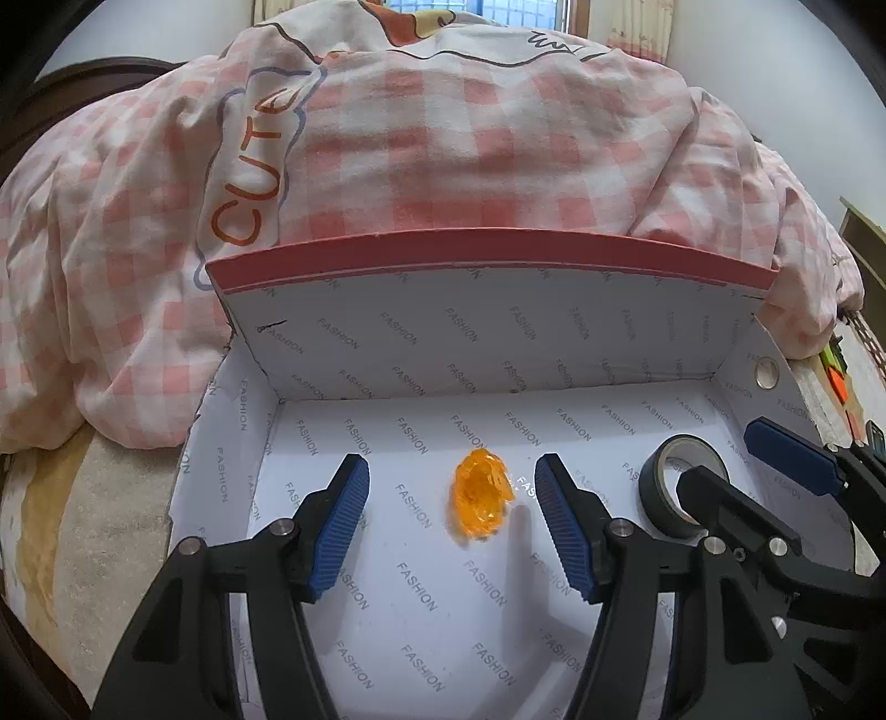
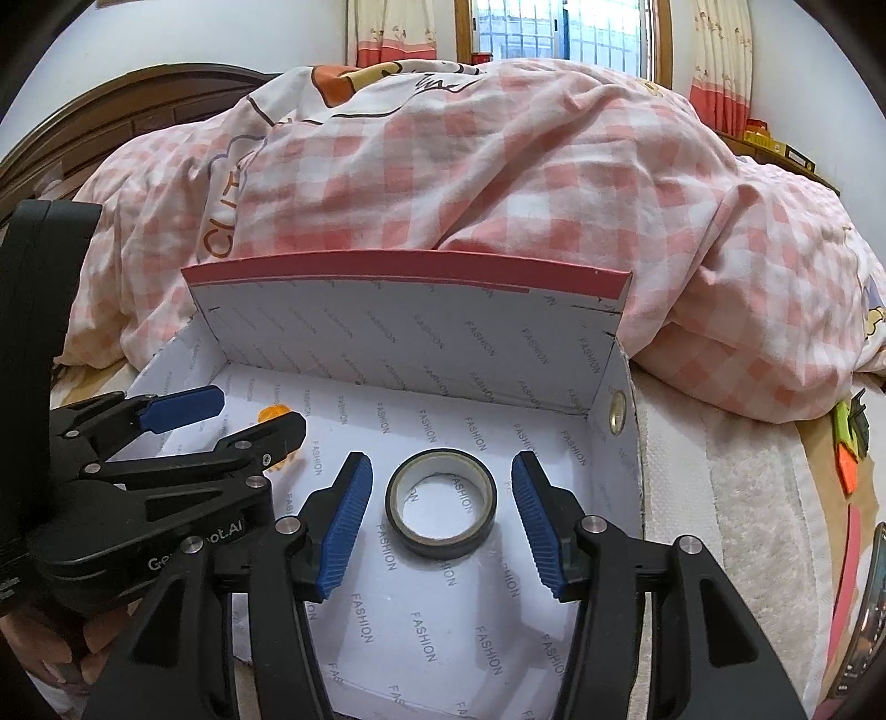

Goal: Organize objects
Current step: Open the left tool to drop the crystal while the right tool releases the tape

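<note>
An open white cardboard box (image 1: 498, 343) printed "FASHION", with a red rim, stands on the bed. On its floor lies a small translucent orange piece (image 1: 482, 498), between the blue pads of my left gripper (image 1: 449, 464); the pads stand apart and do not touch it. To its right a black tape roll (image 2: 443, 548) lies flat, between the spread fingers of my right gripper (image 2: 440, 461), also untouched. The right wrist view shows the left gripper (image 2: 257, 411) at the left, over the orange piece (image 2: 274, 412). In the left wrist view the right gripper (image 1: 720, 451) partly hides the tape roll (image 1: 656, 498).
A bulky pink-and-white checked duvet (image 1: 443, 138) rises right behind the box. A dark wooden headboard (image 2: 138, 99) is at the far left, a window (image 2: 554, 33) with curtains beyond. Orange and green items (image 2: 850, 443) lie on the bed edge to the right.
</note>
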